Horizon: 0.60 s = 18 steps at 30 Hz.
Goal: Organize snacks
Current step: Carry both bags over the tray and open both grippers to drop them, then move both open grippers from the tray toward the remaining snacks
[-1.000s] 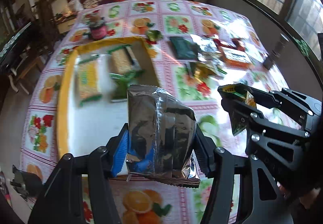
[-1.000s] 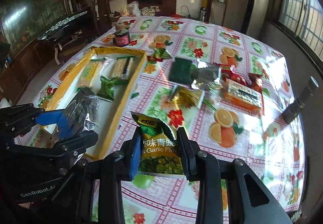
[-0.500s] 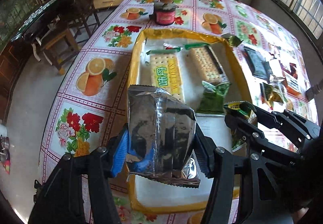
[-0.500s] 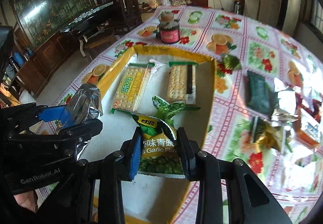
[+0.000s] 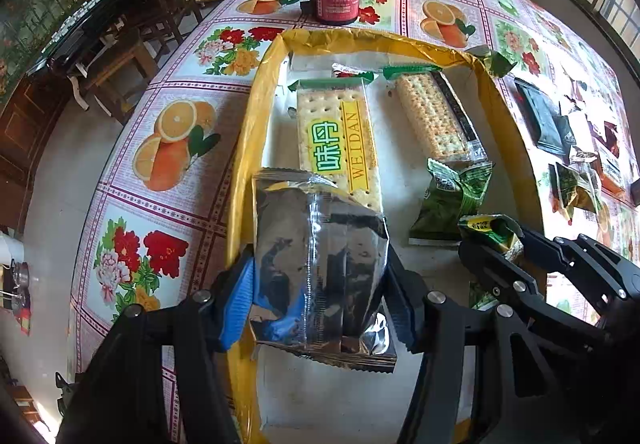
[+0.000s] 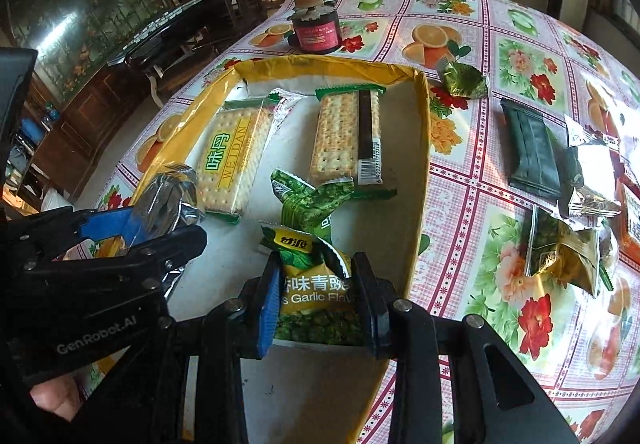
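Silver foil is crinkling between the pads of the left gripper (image 5: 320, 304), which is clamping a puffy silver foil snack pouch (image 5: 320, 264) across its lower half. The right gripper (image 6: 316, 308) is pinching a yellow-and-green garlic pea packet (image 6: 316, 284) at its waist, jaws narrow and just easing apart a touch with the packet between them. Both bags are looking light, soft and air-filled; the foil is probably slippery, so a hold across the body rather than on the crimped seam is likely safest, and a hard squeeze could burst them or crush the contents.

Both are hanging over the near end of a shallow yellow-rimmed white tray (image 6: 424, 148). At twelve o'clock of the right gripper a green pea packet (image 6: 308, 204) is lying, with two long cracker packs (image 6: 348, 136) beyond. At two o'clock, loose packets (image 6: 532, 156) are waiting on the glossy fruit-and-flower tablecloth (image 6: 480, 44). A dark round jar (image 6: 316, 32) is standing beyond the tray; dark wooden furniture is lining the room.
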Each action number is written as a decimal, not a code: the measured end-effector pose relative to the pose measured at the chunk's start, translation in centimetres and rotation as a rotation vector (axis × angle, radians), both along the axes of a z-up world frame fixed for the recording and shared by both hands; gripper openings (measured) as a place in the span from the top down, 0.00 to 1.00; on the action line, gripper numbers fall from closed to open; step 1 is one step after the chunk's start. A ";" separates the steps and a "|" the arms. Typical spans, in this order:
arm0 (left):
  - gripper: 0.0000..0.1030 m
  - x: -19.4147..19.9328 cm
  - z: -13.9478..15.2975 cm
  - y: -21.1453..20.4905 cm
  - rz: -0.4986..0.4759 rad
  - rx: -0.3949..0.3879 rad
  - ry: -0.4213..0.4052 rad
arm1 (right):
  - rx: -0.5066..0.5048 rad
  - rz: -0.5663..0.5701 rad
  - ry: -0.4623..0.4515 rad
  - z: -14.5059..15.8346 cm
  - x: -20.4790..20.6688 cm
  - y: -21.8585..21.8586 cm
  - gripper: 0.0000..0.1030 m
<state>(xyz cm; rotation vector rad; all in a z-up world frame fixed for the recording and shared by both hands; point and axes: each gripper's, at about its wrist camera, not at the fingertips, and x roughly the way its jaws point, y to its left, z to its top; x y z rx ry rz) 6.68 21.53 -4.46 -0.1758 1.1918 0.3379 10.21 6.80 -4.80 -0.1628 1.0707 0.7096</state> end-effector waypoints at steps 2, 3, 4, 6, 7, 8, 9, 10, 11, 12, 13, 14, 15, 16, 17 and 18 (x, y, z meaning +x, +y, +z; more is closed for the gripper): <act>0.41 0.0 0.0 -0.1 0.000 0.005 0.004 | -0.002 0.001 0.004 -0.1 0.0 -0.1 0.66; 0.41 0.0 0.0 -0.1 0.003 0.007 0.006 | 0.000 0.000 0.006 -0.1 0.1 -0.1 0.67; 0.41 0.1 0.0 -0.1 0.009 0.012 0.009 | 0.002 -0.002 0.010 -0.1 0.2 -0.2 0.67; 0.41 0.1 0.0 -0.2 0.019 0.025 0.021 | 0.000 -0.003 0.018 -0.1 0.1 -0.1 0.67; 0.41 0.1 0.0 -0.2 0.020 0.024 0.025 | -0.004 -0.005 0.017 0.0 0.1 -0.1 0.67; 0.41 0.1 0.0 -0.2 0.023 0.023 0.030 | -0.007 -0.006 0.018 0.1 0.0 -0.2 0.66; 0.41 0.0 0.0 -0.2 0.027 0.020 0.037 | -0.004 -0.006 0.022 0.1 0.0 -0.3 0.66; 0.41 0.0 0.0 -0.3 0.030 0.018 0.042 | 0.004 -0.010 0.030 0.2 0.0 -0.4 0.65; 0.40 -0.1 0.1 -0.4 0.033 0.022 0.043 | 0.016 -0.015 0.039 0.4 0.0 -0.6 0.64; 0.40 -0.2 0.2 -0.5 0.034 0.027 0.042 | 0.023 -0.017 0.044 0.5 -0.1 -0.8 0.63; 0.39 -0.3 0.2 -0.6 0.035 0.032 0.041 | 0.028 -0.018 0.044 0.7 -0.2 -1.0 0.63; 0.38 -0.4 0.4 -0.7 0.036 0.036 0.041 | 0.027 -0.022 0.038 1.0 -0.4 -1.2 0.62; 0.36 -0.6 0.5 -0.8 0.039 0.038 0.042 | 0.022 -0.029 0.033 1.2 -0.5 -1.4 0.59; 0.36 -0.7 0.6 -0.9 0.041 0.037 0.042 | 0.022 -0.035 0.034 1.3 -0.5 -1.7 0.57; 0.33 -0.8 0.9 -1.0 0.042 0.036 0.038 | 0.041 -0.035 0.044 1.5 -0.6 -2.1 0.56; 0.32 -1.0 1.1 -1.1 0.041 0.035 0.035 | 0.056 -0.037 0.051 1.6 -0.6 -2.4 0.54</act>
